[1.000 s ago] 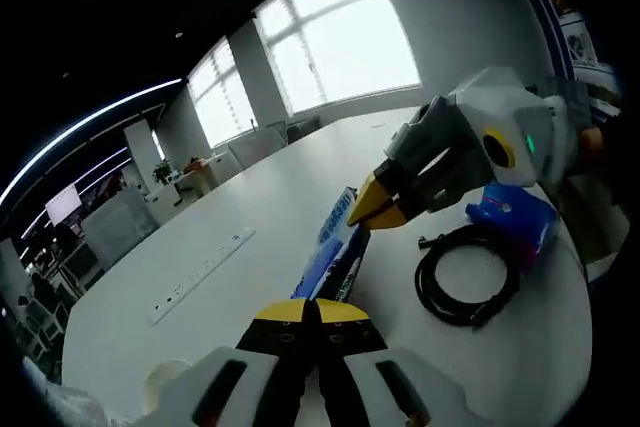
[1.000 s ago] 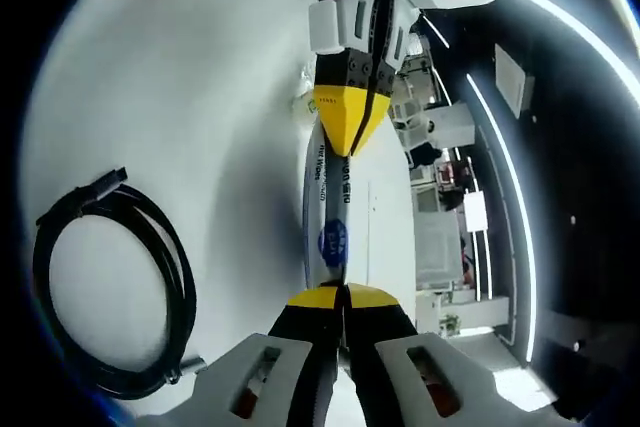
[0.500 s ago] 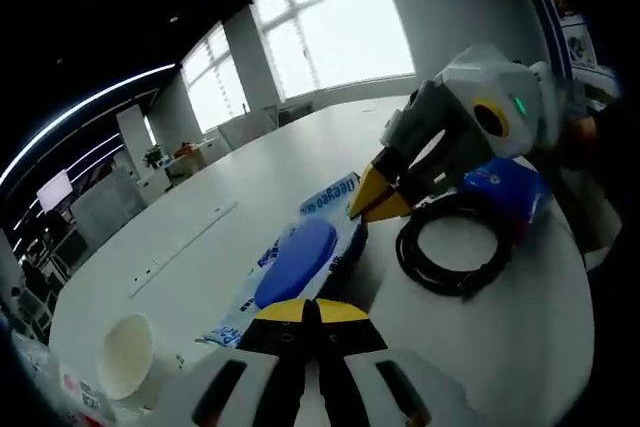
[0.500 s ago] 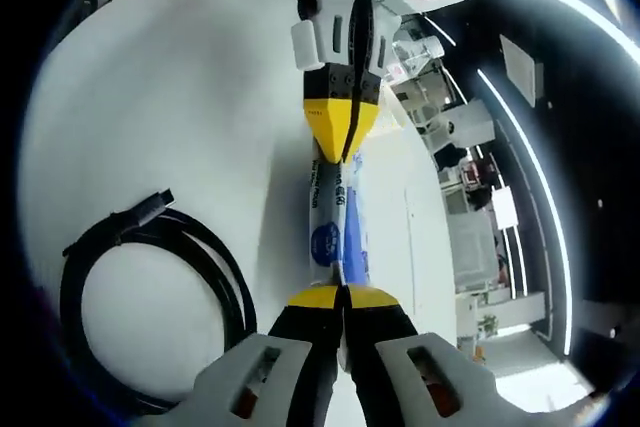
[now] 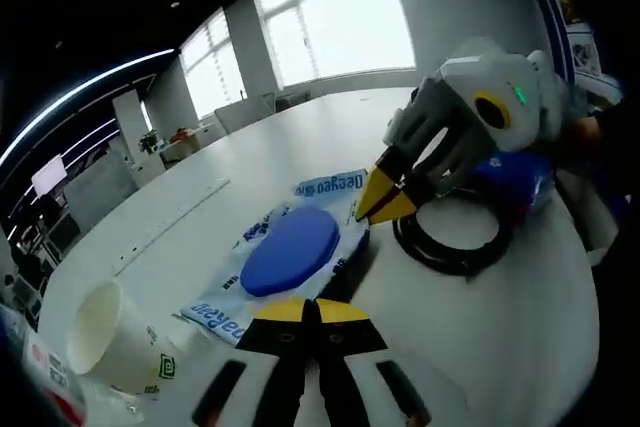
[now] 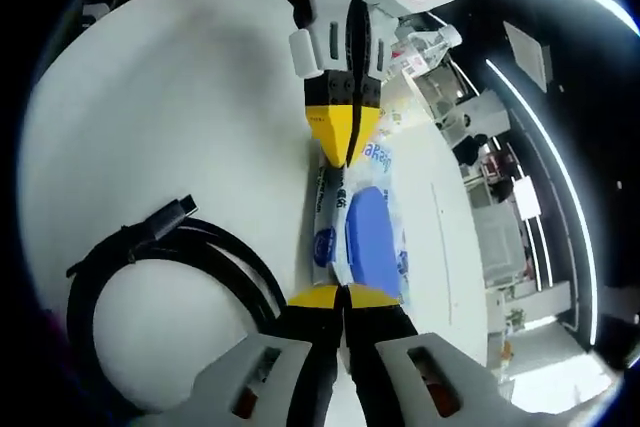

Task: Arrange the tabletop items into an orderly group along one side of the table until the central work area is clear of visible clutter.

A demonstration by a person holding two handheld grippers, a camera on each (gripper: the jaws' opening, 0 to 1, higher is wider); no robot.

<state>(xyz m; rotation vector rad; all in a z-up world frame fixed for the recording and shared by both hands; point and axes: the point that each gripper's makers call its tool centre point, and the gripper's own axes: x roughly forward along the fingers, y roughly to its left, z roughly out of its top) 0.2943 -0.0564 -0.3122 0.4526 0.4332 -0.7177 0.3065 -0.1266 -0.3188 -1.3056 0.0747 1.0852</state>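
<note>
A flat white wipes pack (image 5: 292,252) with a round blue lid lies lid-up just over the white table (image 5: 300,162), stretched between both grippers. My left gripper (image 5: 311,310) is shut on its near edge. My right gripper (image 5: 385,204) comes in from the right, shut on the far edge. In the right gripper view the wipes pack (image 6: 366,239) runs from my right gripper (image 6: 343,295) at the bottom up to the left gripper (image 6: 344,144), both with jaws pressed together on it.
A coiled black cable (image 5: 450,244) lies right of the pack, with a blue packet (image 5: 512,175) beyond it. The black cable (image 6: 170,267) sits left of my right jaws. A white paper cup (image 5: 105,342) lies on its side at lower left. A power strip (image 5: 168,225) runs along the table.
The pack has turned from standing on its edge to lying flat with the blue lid up, and has come lower over the table. Both grippers stay closed on it.
</note>
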